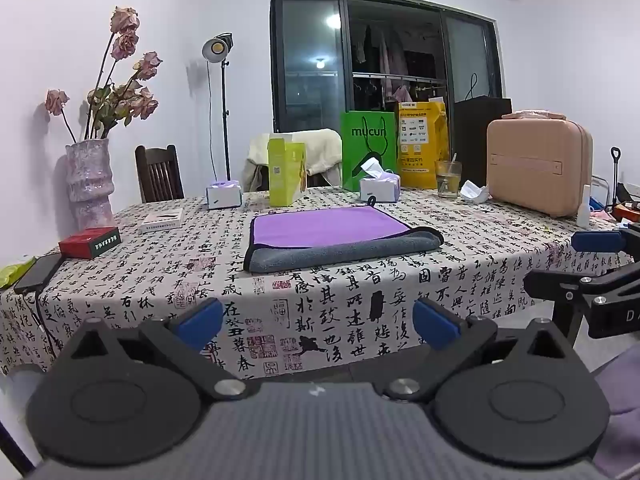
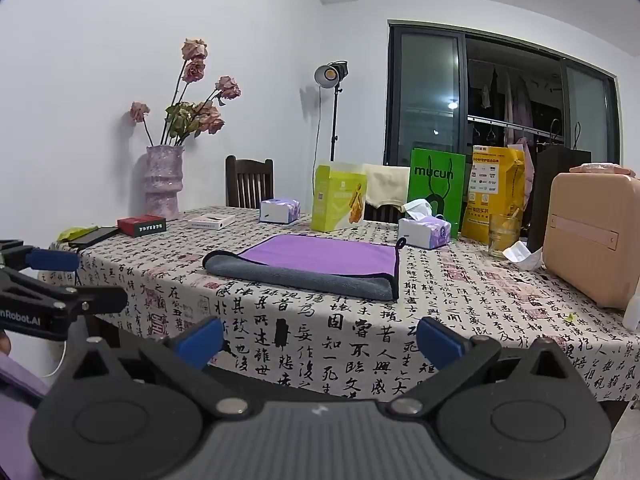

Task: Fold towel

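A towel (image 1: pixel 324 230), purple on one face and grey on the other with a black border, lies on the table with its near edge folded over so a grey strip shows. It also shows in the right wrist view (image 2: pixel 320 256). My left gripper (image 1: pixel 318 318) is open and empty, held back from the table's near edge, well short of the towel. My right gripper (image 2: pixel 320 338) is open and empty, also back from the near edge. The right gripper shows at the right edge of the left wrist view (image 1: pixel 576 264).
The table (image 1: pixel 460 280) has a calligraphy-print cloth. Behind the towel stand tissue boxes (image 1: pixel 379 188), a yellow-green carton (image 1: pixel 286 172), a green bag (image 1: pixel 368 148), a yellow bag (image 1: pixel 420 144), a glass (image 1: pixel 448 179) and a pink case (image 1: pixel 538 166). A vase (image 1: pixel 90 184), a red box (image 1: pixel 90 243) and a phone (image 1: pixel 38 274) sit at the left.
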A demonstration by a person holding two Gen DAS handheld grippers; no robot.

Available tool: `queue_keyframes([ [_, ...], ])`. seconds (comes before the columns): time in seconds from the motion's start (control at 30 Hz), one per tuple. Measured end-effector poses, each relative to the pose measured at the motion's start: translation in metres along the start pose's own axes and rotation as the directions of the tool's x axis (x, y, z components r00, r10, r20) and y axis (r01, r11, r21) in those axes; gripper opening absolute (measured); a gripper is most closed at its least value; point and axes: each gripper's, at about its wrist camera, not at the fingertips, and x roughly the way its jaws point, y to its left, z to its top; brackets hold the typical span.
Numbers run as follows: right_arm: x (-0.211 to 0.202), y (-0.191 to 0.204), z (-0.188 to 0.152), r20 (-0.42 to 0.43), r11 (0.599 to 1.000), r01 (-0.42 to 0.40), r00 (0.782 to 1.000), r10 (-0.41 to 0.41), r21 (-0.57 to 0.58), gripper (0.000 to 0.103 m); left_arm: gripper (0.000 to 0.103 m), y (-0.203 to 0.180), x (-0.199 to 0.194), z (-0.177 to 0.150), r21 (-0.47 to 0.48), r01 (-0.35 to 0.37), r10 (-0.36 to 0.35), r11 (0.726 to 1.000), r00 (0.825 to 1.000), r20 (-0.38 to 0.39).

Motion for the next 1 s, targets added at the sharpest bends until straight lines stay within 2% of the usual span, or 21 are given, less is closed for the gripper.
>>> queue_keyframes([
  [1.0, 0.0008, 0.0001, -0.0003, -0.001, 1.0, 0.007, 1.0, -0.007, 0.002, 0.103, 0.103, -0.0013, 0.0026, -0.0041, -0.007, 0.009, -0.009, 1.0, 1.0, -0.017],
])
